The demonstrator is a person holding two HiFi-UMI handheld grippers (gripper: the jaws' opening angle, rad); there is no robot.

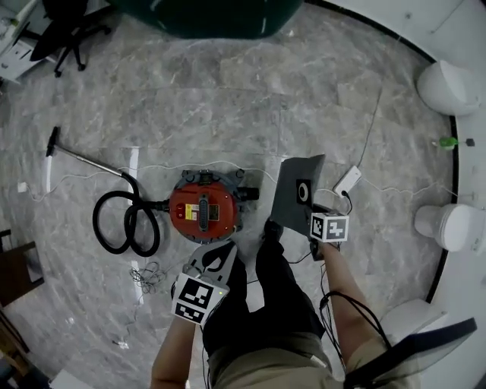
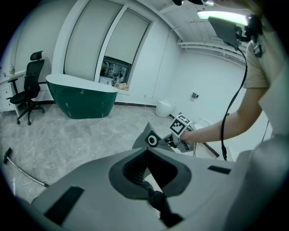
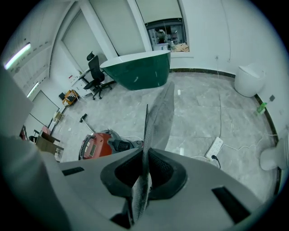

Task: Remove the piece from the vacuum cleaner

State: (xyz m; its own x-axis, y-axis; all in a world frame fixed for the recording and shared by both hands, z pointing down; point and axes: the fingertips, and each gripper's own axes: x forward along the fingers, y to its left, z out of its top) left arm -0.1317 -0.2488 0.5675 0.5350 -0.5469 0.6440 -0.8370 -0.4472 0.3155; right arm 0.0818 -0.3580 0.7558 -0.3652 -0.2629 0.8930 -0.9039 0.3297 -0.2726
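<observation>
The red round vacuum cleaner (image 1: 201, 210) stands on the marble floor in front of the person's legs; it also shows low at the left (image 3: 97, 145) in the right gripper view. My right gripper (image 1: 310, 219) is shut on the lower edge of a flat grey dust bag (image 1: 298, 190) with a round collar hole, held in the air to the right of the vacuum. The bag (image 3: 160, 117) stands edge-on between the right gripper's (image 3: 145, 153) jaws. My left gripper (image 1: 228, 247) hangs above the vacuum's near side, jaws (image 2: 146, 150) together and empty. It looks toward the bag (image 2: 146, 137).
A black hose (image 1: 125, 224) coils left of the vacuum, with its wand (image 1: 83, 159) lying further left. A white power strip (image 1: 348, 181) and cables lie at the right. A green bathtub (image 1: 213, 15) stands at the back, toilets (image 1: 448, 87) at the right wall, an office chair (image 1: 64, 38) at the back left.
</observation>
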